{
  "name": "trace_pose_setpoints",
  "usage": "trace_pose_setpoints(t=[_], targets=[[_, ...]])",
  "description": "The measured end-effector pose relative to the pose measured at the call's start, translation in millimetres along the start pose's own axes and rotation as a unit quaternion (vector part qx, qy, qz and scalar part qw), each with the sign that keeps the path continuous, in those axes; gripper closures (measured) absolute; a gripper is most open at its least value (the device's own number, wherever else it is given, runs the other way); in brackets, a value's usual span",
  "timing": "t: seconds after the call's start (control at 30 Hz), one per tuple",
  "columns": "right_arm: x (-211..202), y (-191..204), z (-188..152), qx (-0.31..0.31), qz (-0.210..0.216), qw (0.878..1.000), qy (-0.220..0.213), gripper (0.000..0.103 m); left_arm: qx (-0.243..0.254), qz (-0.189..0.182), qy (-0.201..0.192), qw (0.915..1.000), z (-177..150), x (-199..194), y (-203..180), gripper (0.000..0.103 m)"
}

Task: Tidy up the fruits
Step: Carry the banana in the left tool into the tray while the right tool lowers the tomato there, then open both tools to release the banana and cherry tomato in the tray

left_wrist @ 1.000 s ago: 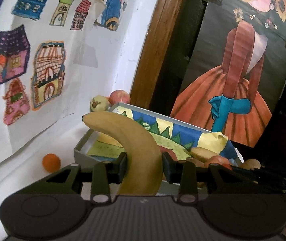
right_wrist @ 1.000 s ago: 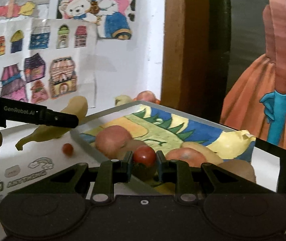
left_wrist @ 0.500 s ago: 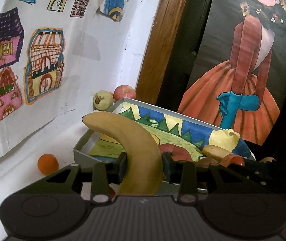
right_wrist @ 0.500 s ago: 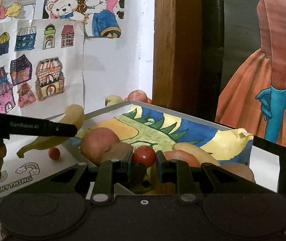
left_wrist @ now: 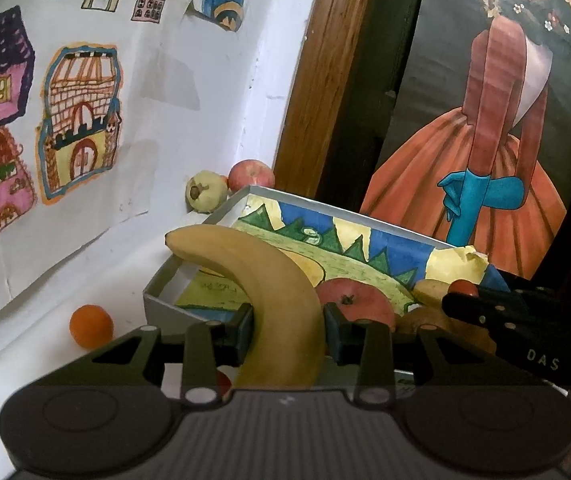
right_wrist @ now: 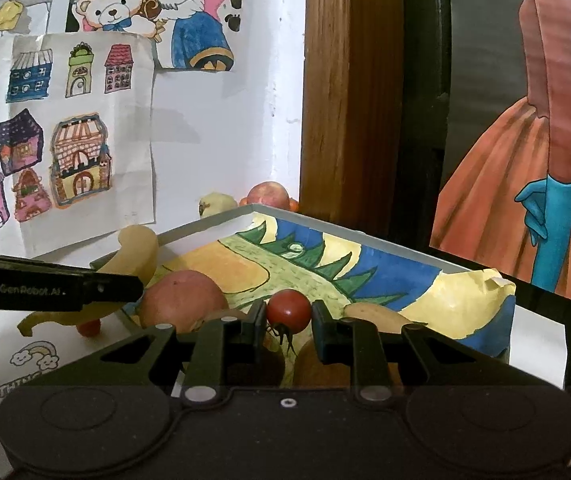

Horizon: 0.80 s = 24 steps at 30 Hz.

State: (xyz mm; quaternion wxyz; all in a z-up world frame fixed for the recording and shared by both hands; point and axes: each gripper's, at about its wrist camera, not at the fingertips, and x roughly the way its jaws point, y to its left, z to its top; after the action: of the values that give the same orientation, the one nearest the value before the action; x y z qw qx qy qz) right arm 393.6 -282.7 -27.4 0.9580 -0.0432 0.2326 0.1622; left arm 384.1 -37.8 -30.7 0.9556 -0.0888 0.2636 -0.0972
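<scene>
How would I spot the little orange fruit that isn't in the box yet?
Start at the shallow grey box lined with a painted landscape. Beside its near left corner, on the white tabletop below the drawings of houses, a small round orange fruit sits alone. It is plain orange, unlike the pale green fruit and red apple behind the box's far corner.

"GenRobot.AI" runs in pale letters along the black finger of the left gripper [right_wrist: 55, 290]. "DAS" is printed on the black body of the right gripper [left_wrist: 541, 354]. Left of that finger, the white printed sheet on the surface [right_wrist: 25, 364] shows "NYTHING", cut off.
</scene>
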Motion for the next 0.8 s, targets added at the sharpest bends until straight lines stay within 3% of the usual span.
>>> trace_pose_setpoints(t=[0.2,0.37,0.5,0.57,0.63,0.8], targets=[[2,0,-1,0.002,-0.003,1.000,-0.001,0.075,0.009,0.005,-0.003,0.9999,0,0,-2,0.061],[-2,-3,-2,0.008,-0.008,1.000,-0.005,0.064,0.017,0.003,-0.021,0.9996,0,-5,-6,0.059],[-9,-5,-4,0.017,-0.010,1.000,-0.008,0.055,0.021,-0.001,-0.038,0.9991,4,-14,-9,0.043],[-15,-5,-6,0.019,-0.011,1.000,-0.010,0.044,0.019,0.000,-0.043,0.9989,6,-19,-10,0.039],[-23,-5,-6,0.021,-0.013,1.000,-0.016,0.037,0.014,0.003,-0.049,0.9987,6,-25,-10,0.025],[-55,-1,-3,0.029,-0.017,0.998,-0.048,0.016,0.000,0.010,-0.080,0.9967,7,-54,-9,0.007]])
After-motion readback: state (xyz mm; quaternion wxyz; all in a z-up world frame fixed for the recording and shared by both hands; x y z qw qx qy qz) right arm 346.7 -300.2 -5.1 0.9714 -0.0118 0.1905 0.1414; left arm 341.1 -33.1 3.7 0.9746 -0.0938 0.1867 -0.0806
